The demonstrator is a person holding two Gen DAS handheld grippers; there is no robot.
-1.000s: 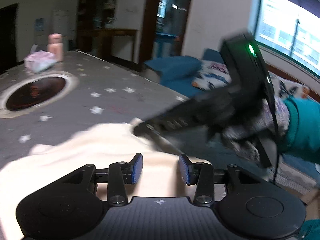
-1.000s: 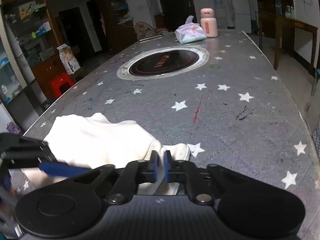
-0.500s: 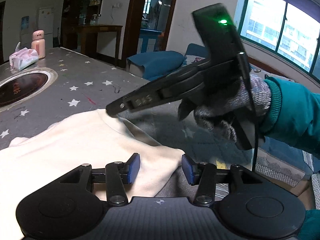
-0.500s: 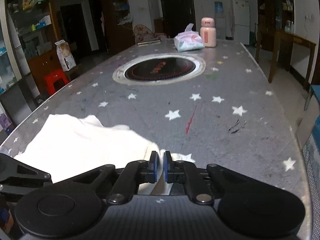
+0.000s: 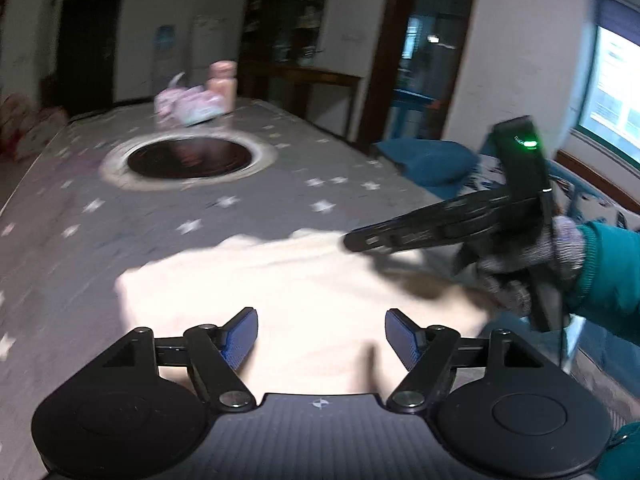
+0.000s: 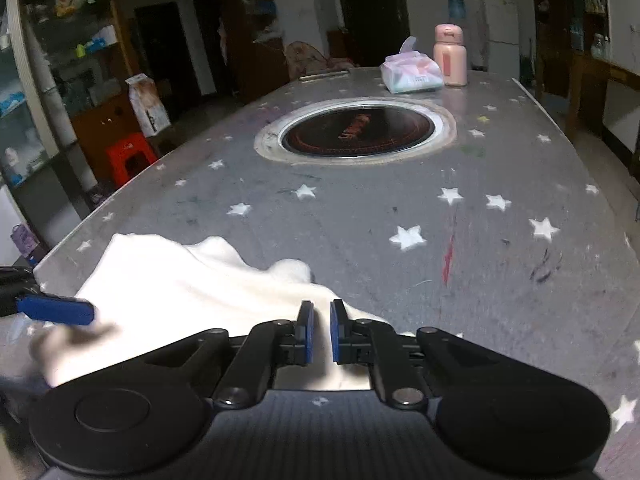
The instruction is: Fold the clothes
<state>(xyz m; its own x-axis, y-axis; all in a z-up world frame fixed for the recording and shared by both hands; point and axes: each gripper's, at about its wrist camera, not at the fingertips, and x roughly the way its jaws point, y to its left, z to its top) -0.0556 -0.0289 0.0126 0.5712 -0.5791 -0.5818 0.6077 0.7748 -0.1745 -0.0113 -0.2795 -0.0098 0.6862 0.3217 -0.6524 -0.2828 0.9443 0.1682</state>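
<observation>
A cream garment (image 5: 300,280) lies crumpled on the near part of the grey star-patterned table (image 5: 240,208). My left gripper (image 5: 322,330) hovers over its near side; its jaws are opening wide and the cloth lies below the pads, not pinched. In the right wrist view my right gripper (image 6: 320,328) is shut on a fold at the garment's (image 6: 180,280) right edge, the pads only a sliver apart with cloth between them. The left view shows the right gripper (image 5: 352,240) in a gloved hand at the cloth's far right corner. One blue left pad (image 6: 56,310) shows at the left.
A round dark hotplate (image 6: 356,130) is set into the table's middle. A tissue pack (image 6: 412,74) and a pink bottle (image 6: 450,56) stand at the far end. Blue cushions (image 5: 428,160) lie beyond the table's right edge, and a red stool (image 6: 130,154) stands on the left.
My left gripper's jaws have spread much wider and it has drawn away from the right gripper, over the cloth. The right gripper kept its hold and shifted slightly.
</observation>
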